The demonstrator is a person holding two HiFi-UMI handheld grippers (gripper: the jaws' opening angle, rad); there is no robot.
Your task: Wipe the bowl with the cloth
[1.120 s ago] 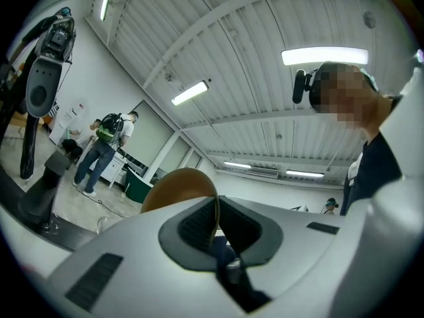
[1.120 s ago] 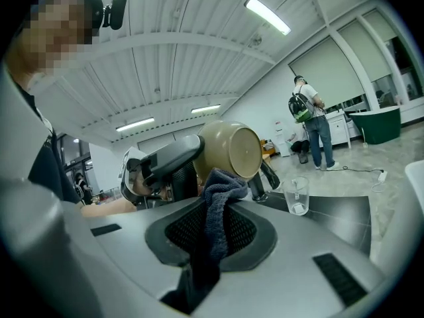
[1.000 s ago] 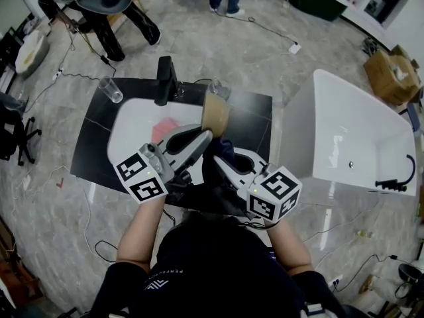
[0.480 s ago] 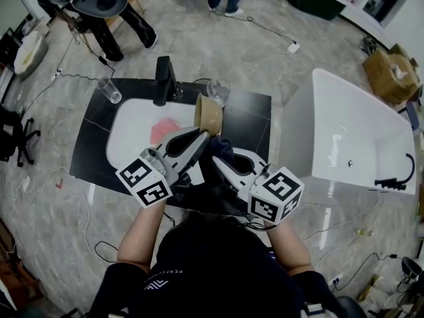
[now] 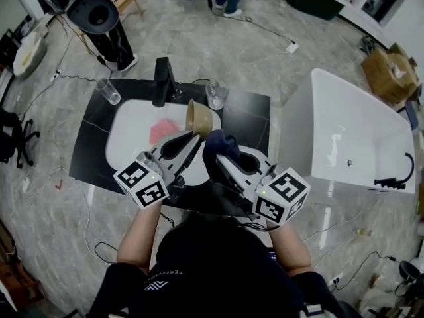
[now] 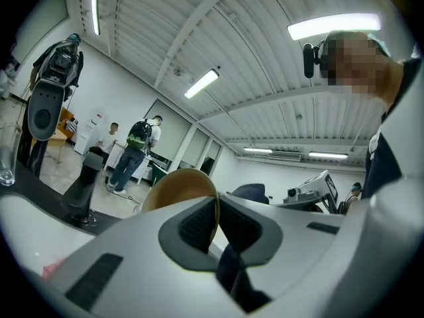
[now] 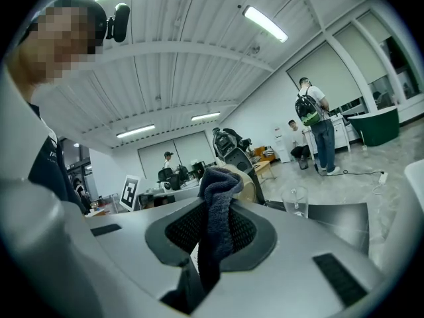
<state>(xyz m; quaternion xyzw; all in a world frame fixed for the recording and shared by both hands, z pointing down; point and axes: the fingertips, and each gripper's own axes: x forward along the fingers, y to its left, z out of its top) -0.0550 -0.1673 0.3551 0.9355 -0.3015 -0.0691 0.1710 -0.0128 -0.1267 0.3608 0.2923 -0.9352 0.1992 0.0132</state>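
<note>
above the white sink (image 5: 129, 134) set into the dark desk (image 5: 250, 114), the left tongs (image 5: 193, 136) stand nearly closed, clamped on the thin rim of the tan bowl (image 5: 199, 116). the bowl is carried clear of the sink and tipped on its side. in the left gripper view its rim edge runs between the pads. the right tongs (image 5: 216, 156) are clamped on the dark blue cloth (image 5: 222, 142). a bunched fold stands up past their tips and the rest hangs down between them.

governing relation: in the head view the bowl lies just ahead of the cloth and to its left, further from the person. the two tongs point forward and draw together at their tips, so the cloth fold sits just beside the bowl's near right wall. the right gripper view agrees: the bowl's rounded tan wall shows directly behind the fold. no view confirms contact between cloth and bowl.

judgement: the bowl's mouth appears to face up and left, away from the cloth, so the cloth would meet the outer wall first. reaching the inside likely calls for the left tongs to turn the mouth toward the right tongs, or for the cloth to travel over the rim. the right tongs are the working side and the left tongs are the holder.
</note>
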